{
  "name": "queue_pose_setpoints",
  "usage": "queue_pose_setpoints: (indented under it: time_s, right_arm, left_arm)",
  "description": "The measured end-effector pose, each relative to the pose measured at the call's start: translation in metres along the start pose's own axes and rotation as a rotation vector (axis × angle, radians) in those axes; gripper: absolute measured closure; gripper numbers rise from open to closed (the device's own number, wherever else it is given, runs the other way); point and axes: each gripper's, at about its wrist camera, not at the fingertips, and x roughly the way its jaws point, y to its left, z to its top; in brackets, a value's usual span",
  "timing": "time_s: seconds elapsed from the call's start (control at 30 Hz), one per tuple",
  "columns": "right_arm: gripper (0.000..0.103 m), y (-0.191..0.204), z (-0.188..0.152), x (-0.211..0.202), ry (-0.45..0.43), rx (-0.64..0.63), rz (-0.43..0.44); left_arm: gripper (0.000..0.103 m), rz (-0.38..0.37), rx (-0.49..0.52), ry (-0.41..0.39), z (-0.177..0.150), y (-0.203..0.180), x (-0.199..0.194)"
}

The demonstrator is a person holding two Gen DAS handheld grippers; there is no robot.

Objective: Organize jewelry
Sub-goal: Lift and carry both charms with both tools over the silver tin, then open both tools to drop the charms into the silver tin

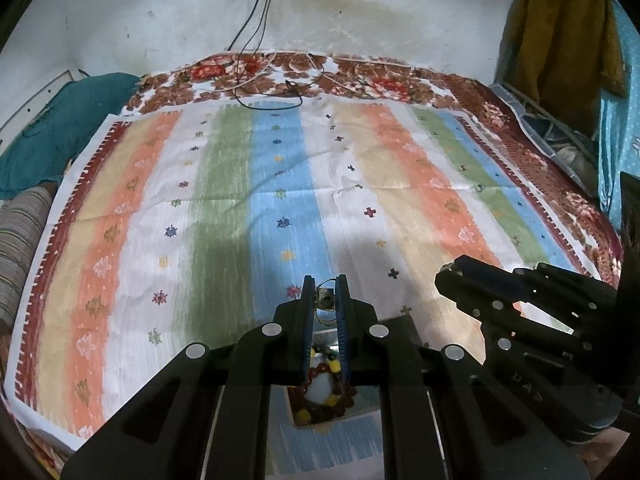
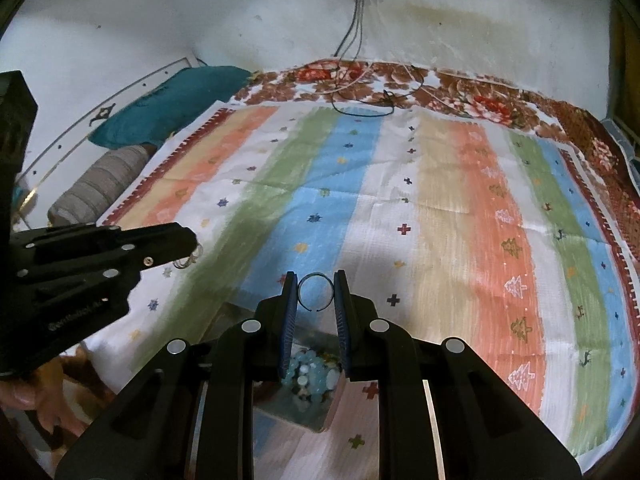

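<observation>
In the left wrist view my left gripper is shut on a small silvery ring-like piece. From the right wrist view that same gripper shows silvery loops hanging at its tip. My right gripper is shut on a thin open wire ring, held upright between the blue pads; in the left view it hovers to the right. Under the left gripper a box compartment holds a red and yellow bead bracelet. Pale blue beads fill the compartment under the right one.
A striped cloth covers a bed with a floral blanket. Cables lie at the far edge under a wall socket. A teal pillow and grey bolster sit left; clothes hang right. A hand holds the left gripper.
</observation>
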Motion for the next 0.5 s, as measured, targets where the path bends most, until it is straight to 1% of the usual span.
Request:
queue_pose_setpoints:
  time_s: [0.2, 0.33, 0.37, 0.43, 0.47, 0.5]
  right_arm:
    - [0.084, 0.006, -0.01, -0.006, 0.007, -0.017, 0.017]
    - [0.084, 0.007, -0.016, -0.003, 0.029, -0.005, 0.057]
    - [0.083, 0.007, -0.016, -0.003, 0.038, -0.005, 0.066]
    - [0.069, 0.008, -0.018, -0.004, 0.04, -0.004, 0.072]
    - [0.061, 0.008, -0.018, -0.005, 0.036, -0.004, 0.071]
    - [0.06, 0.008, -0.019, -0.007, 0.029, -0.004, 0.07]
  left_arm:
    - [0.093, -0.011, -0.003, -0.001, -0.01, -0.003, -0.006]
    - [0.093, -0.027, -0.02, 0.011, -0.014, -0.001, -0.008]
    - [0.088, -0.036, -0.032, 0.013, -0.014, 0.0, -0.008]
    - [0.084, -0.047, -0.045, 0.014, -0.015, 0.002, -0.01]
    - [0.082, -0.049, -0.049, 0.015, -0.016, 0.003, -0.011]
    - [0.081, -0.051, -0.053, 0.016, -0.016, 0.004, -0.011]
